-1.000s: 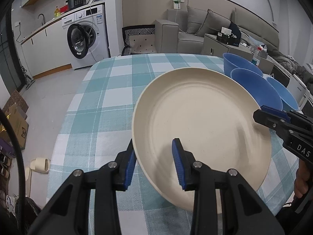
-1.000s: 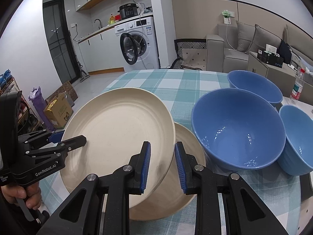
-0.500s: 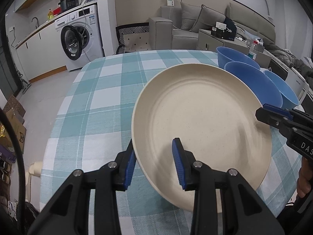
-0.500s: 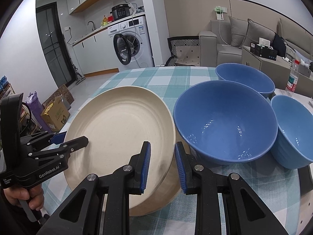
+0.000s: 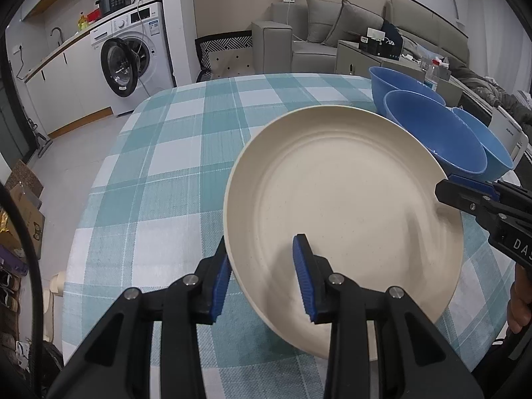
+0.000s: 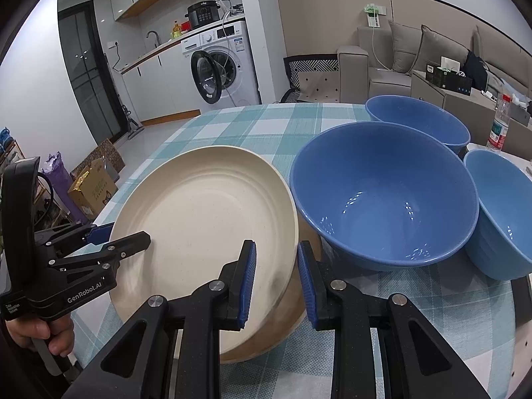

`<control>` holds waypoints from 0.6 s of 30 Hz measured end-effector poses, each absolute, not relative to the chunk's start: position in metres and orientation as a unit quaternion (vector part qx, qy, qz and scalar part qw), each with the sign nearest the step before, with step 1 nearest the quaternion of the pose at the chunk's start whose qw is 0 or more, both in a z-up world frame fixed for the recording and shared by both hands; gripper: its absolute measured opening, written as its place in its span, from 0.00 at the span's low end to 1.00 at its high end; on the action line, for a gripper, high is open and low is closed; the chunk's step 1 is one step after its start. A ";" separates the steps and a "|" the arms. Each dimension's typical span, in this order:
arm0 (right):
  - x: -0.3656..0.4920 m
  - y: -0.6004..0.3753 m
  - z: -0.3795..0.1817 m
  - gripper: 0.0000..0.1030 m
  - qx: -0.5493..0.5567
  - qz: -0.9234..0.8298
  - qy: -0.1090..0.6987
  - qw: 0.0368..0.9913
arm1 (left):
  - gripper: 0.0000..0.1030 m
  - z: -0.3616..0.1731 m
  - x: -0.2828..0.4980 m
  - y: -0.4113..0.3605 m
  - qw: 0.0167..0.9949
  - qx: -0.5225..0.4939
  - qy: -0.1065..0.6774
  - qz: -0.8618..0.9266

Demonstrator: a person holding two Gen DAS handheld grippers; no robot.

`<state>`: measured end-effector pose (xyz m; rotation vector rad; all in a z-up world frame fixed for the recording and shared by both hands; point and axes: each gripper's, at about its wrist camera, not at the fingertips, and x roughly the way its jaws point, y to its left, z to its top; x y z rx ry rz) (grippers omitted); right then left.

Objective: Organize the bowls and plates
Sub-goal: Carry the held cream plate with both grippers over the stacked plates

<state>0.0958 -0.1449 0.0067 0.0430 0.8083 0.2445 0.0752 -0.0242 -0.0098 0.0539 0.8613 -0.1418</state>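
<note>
Across the round table (image 5: 159, 179) lies a woven teal-and-white check cloth. On its right side you have three smooth, glossy blue bowls (image 6: 382, 196), set close together. Beside them are two matte cream plates, round with shallow ridges: the upper plate (image 6: 206, 229) tilts above the lower plate (image 6: 299, 316), which lies flat on the cloth. Your left gripper (image 5: 262, 279) pinches the upper plate's near rim, one pad under, one on top. Your right gripper (image 6: 276, 279) pinches its opposite rim the same way.
</note>
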 end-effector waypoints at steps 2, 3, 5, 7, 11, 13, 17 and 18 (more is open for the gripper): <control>0.099 -0.144 0.004 0.26 0.020 0.118 0.395 0.911 | 0.34 -0.012 0.076 -0.024 0.905 0.029 0.420 -0.068; 0.099 -0.144 0.003 0.26 0.020 0.117 0.396 0.910 | 0.34 -0.013 0.076 -0.024 0.904 0.031 0.422 -0.068; 0.101 -0.143 0.000 0.26 0.019 0.116 0.400 0.909 | 0.34 -0.014 0.076 -0.024 0.903 0.032 0.424 -0.067; 0.101 -0.144 -0.002 0.26 0.019 0.116 0.401 0.908 | 0.34 -0.015 0.077 -0.025 0.903 0.031 0.424 -0.066; 0.101 -0.144 -0.004 0.26 0.019 0.113 0.403 0.908 | 0.34 -0.018 0.078 -0.025 0.902 0.028 0.426 -0.067; 0.102 -0.144 -0.006 0.26 0.020 0.111 0.404 0.908 | 0.34 -0.020 0.079 -0.026 0.902 0.027 0.426 -0.068; 0.103 -0.145 -0.009 0.26 0.016 0.105 0.406 0.908 | 0.34 -0.023 0.081 -0.028 0.902 0.028 0.426 -0.068; 0.103 -0.145 -0.009 0.26 0.016 0.104 0.406 0.908 | 0.34 -0.024 0.081 -0.029 0.902 0.028 0.426 -0.069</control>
